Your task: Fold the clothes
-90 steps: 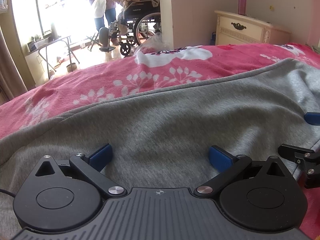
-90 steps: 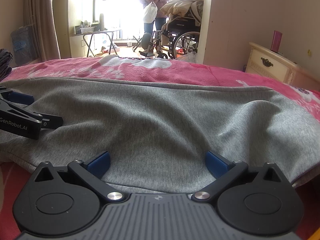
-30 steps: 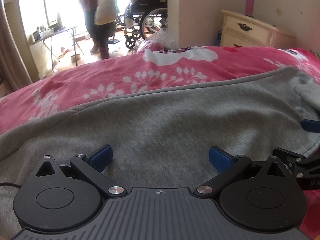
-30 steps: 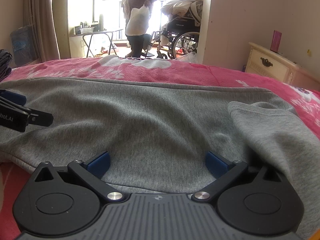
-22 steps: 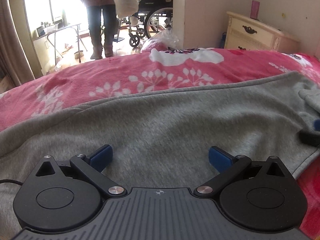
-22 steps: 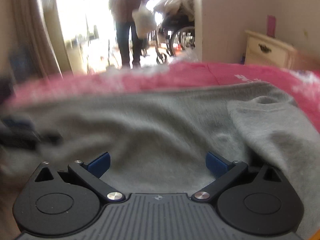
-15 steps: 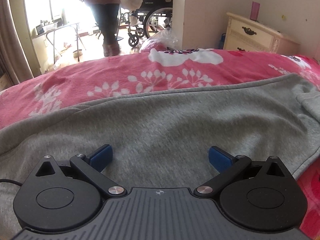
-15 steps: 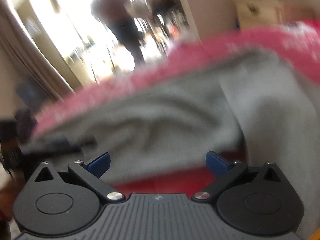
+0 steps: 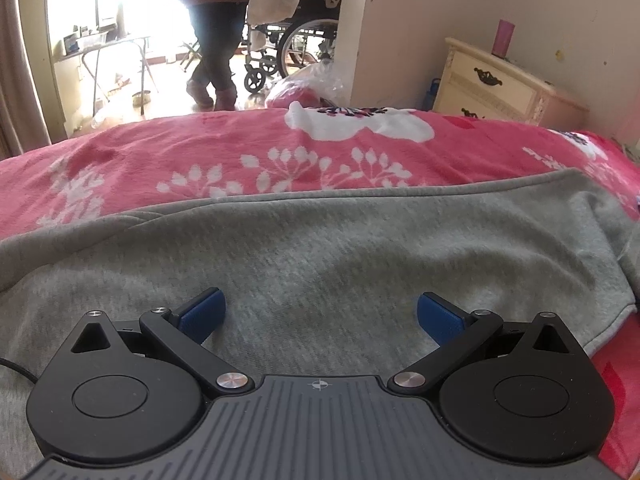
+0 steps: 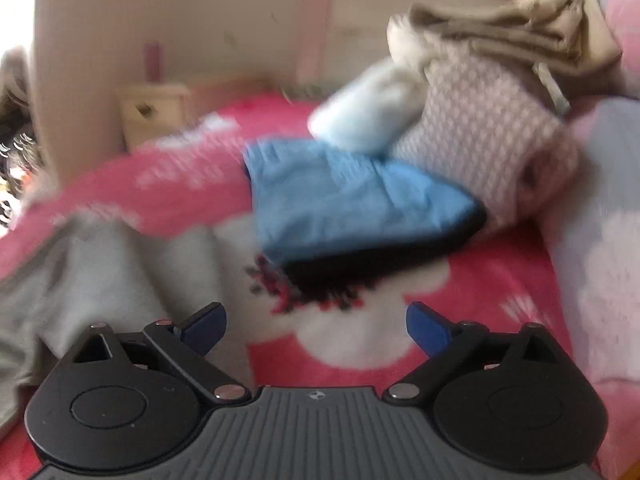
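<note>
Since the earlier frames the right gripper (image 10: 316, 326) has been swung off the grey fleece garment (image 9: 320, 264) toward a folded blue cloth (image 10: 344, 204). The garment is spread on the pink floral blanket (image 9: 240, 160), beneath the left gripper (image 9: 320, 314); both grippers' fingers are spread wide, holding nothing. With nothing pinning it, the soft fleece could be dragged or bunched by a careless pass, by judgement.

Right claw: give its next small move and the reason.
Probably swing the right claw back left to the grey garment and close on its edge: it hangs open, holds nothing, and faces the folded blue cloth instead.
</note>
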Action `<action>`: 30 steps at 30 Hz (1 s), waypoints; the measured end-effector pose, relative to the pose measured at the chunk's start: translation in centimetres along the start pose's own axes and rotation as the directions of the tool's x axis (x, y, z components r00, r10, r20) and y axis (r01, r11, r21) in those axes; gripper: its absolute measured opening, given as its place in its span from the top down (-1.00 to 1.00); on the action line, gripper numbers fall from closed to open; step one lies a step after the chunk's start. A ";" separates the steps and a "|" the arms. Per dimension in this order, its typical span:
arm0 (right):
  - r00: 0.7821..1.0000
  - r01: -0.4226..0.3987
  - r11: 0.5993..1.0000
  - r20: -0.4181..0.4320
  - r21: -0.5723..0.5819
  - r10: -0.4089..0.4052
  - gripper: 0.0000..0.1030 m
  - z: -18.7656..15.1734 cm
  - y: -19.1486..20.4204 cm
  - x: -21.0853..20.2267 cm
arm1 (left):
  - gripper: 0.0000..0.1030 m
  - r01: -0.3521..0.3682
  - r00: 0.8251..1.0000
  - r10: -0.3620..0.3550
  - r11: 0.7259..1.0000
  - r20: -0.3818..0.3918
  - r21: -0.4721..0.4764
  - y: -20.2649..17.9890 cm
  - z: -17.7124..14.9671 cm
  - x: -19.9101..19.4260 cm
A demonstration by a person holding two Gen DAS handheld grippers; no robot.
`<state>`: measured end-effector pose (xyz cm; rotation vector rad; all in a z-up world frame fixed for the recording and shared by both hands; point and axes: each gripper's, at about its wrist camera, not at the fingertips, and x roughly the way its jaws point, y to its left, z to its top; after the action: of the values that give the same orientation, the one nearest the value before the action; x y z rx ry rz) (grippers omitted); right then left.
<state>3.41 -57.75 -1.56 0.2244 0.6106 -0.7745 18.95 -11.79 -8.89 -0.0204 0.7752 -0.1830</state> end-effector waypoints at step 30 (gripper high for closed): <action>0.964 0.054 0.998 0.262 -0.023 -0.046 -0.99 4.4 -2.3 -2.7 | -1.00 -0.031 1.000 0.031 0.999 -0.004 0.029 -0.3 -0.2 0.1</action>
<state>2.14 -59.58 3.69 0.0767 0.3789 -0.8276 18.84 -12.10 -9.06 0.0193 0.7768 -0.1648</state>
